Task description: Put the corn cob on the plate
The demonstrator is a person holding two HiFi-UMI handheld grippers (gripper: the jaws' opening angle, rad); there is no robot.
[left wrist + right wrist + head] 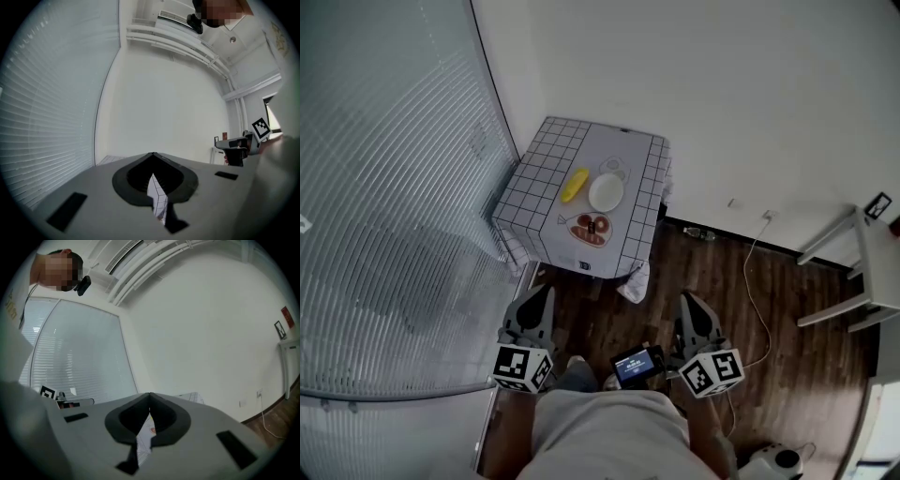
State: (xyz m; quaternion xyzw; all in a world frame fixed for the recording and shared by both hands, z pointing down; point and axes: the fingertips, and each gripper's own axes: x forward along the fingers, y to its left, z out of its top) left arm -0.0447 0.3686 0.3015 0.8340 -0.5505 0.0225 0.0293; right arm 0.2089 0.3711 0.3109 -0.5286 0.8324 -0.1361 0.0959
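- The corn cob lies on the tabletop, just beside the plate, at its 9 o'clock.
- The left claw is closed tight and empty.
- The right claw is likewise closed and empty.

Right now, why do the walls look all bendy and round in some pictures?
Left gripper view: the wide lens bows the blinds and leaves black corners. Right gripper view: same bulge, and the right gripper up close looks soft. Head view: straighter lines, even light, the corn cob small but clear.
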